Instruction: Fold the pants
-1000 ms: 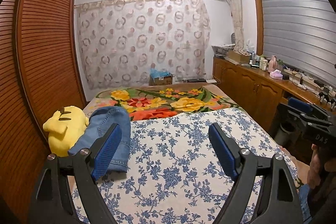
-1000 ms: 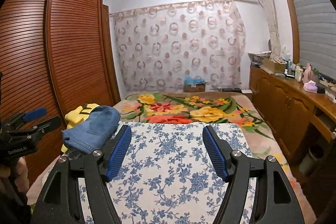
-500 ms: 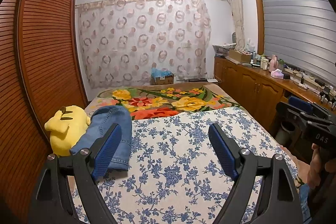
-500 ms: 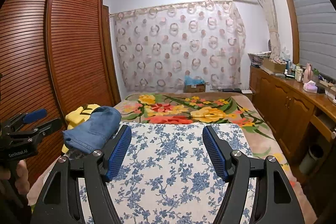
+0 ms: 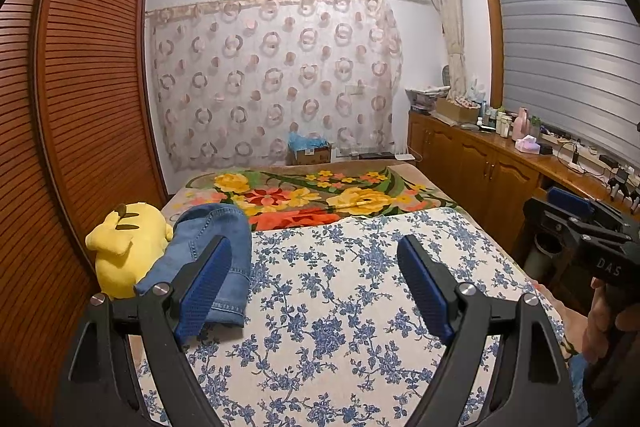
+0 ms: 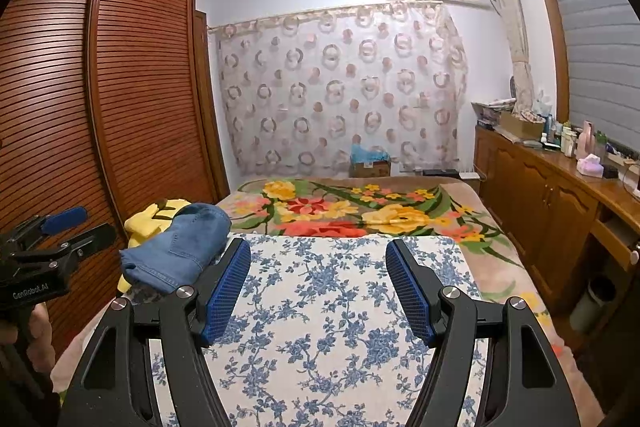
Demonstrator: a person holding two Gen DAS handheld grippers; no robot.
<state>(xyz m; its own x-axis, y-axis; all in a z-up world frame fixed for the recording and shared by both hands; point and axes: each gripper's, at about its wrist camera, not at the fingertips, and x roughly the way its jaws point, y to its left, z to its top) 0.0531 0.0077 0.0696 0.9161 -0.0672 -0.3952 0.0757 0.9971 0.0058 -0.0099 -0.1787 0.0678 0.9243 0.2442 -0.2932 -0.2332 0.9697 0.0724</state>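
Little change over last second: view drifts slightly. Both grippers, left gripper (image 5: 316, 287) and right gripper (image 6: 318, 287), wide open, empty. Jeans (image 5: 208, 255) folded, lower left of frame, against yellow plush (image 5: 120, 247).

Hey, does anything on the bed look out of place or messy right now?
Only the jeans: they sit in a loose bundle at the bed's left edge, leaning on the yellow plush toy rather than spread flat on the blue floral sheet. Both the left gripper and right gripper are open and empty.

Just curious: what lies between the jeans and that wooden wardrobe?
A yellow plush toy lies between the jeans and the wardrobe, clearest in the left wrist view.
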